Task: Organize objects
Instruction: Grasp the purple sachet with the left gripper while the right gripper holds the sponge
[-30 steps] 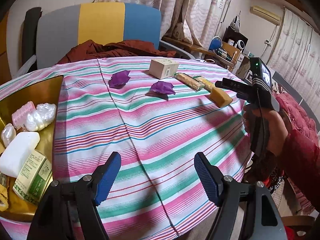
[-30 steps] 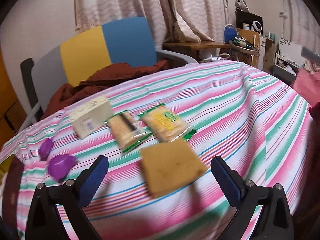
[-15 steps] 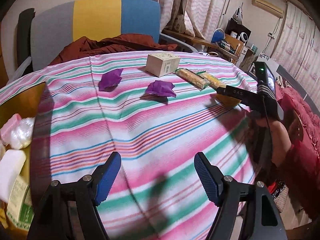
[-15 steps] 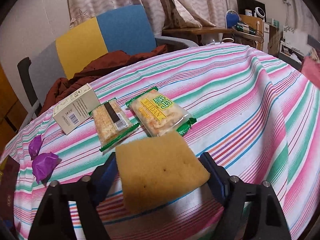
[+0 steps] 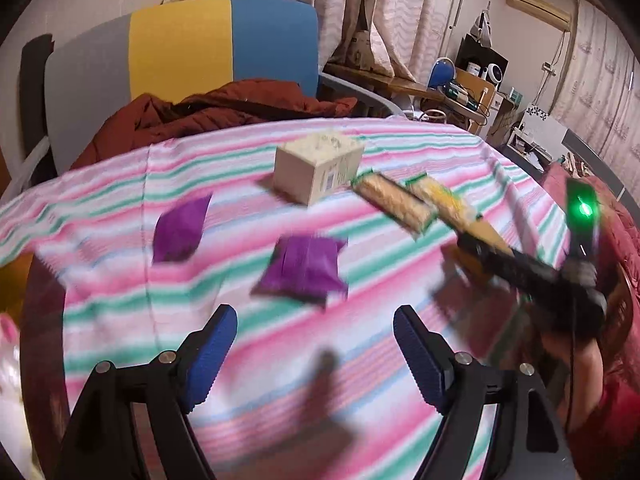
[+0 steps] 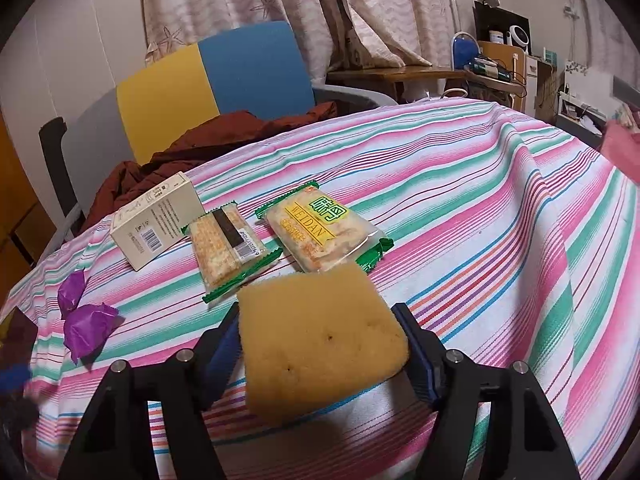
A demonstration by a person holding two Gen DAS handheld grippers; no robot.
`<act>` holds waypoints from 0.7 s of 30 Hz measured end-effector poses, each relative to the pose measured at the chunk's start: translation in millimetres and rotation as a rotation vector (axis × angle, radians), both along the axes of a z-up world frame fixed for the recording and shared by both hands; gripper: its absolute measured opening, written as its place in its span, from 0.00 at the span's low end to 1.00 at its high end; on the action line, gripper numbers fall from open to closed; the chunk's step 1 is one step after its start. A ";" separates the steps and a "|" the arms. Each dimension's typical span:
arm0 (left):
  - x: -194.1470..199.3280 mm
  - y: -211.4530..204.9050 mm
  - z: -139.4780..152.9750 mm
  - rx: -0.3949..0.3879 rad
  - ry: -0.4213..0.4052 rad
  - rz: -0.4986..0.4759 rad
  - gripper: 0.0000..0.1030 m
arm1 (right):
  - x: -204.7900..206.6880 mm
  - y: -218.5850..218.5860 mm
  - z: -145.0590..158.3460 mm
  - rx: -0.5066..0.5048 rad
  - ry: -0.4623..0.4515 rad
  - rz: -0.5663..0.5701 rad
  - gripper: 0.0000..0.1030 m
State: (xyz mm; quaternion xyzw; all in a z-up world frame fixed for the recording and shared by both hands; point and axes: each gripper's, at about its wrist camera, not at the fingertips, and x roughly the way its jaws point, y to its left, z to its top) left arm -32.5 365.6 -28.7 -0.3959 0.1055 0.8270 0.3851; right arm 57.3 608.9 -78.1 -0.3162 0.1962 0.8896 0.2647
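Observation:
A yellow sponge [image 6: 320, 340] sits between the blue pads of my right gripper [image 6: 316, 316]. Its jaws are closing, and both pads touch the sponge's sides. Just beyond it lie two green-edged cracker packets [image 6: 228, 246] [image 6: 320, 236] and a cream carton [image 6: 158, 226]. Two purple packets [image 5: 304, 270] [image 5: 180, 228] lie on the striped cloth ahead of my left gripper [image 5: 314, 320], whose jaws are opening with nothing between them. In the left wrist view the right gripper [image 5: 476, 252] reaches in from the right, held by a hand in a red sleeve.
The striped tablecloth [image 6: 500, 200] drops off at the right edge. Behind the table, a grey, yellow and blue chair [image 5: 180, 52] holds a rust-red jacket [image 5: 224, 108]. A gold tray [image 5: 12, 276] shows at the far left. A cluttered desk [image 5: 460, 92] stands at back right.
My left gripper swept across the table toward the purple packets; the gold tray slid almost out of view. The right gripper sank around the sponge and its jaws closed onto the sponge's sides.

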 end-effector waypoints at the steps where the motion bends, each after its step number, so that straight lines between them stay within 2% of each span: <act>1: -4.2 6.1 0.4 -0.004 0.005 0.002 0.80 | 0.1 -0.3 -0.1 0.002 0.000 -0.001 0.70; 6: -23.3 36.7 -6.7 -0.040 0.039 -0.003 0.80 | 2.7 1.3 -0.6 -0.005 0.017 -0.012 0.70; 10: -32.9 49.2 -20.6 -0.065 0.033 0.011 0.80 | 4.5 1.9 -0.8 -0.007 0.024 -0.017 0.70; 14: -32.1 53.4 -36.6 -0.105 0.076 0.002 0.79 | 5.3 3.0 -0.6 -0.013 0.031 -0.016 0.70; 16: -30.2 50.8 -41.8 -0.112 0.094 -0.006 0.74 | 5.8 3.2 -0.7 -0.015 0.034 -0.016 0.70; 19: -32.3 45.2 -38.7 -0.072 0.087 -0.001 0.58 | 6.3 3.6 -1.0 -0.018 0.038 -0.015 0.70; 21: -34.1 43.9 -39.6 -0.062 0.071 -0.006 0.57 | 6.3 3.6 -1.1 -0.017 0.037 -0.016 0.70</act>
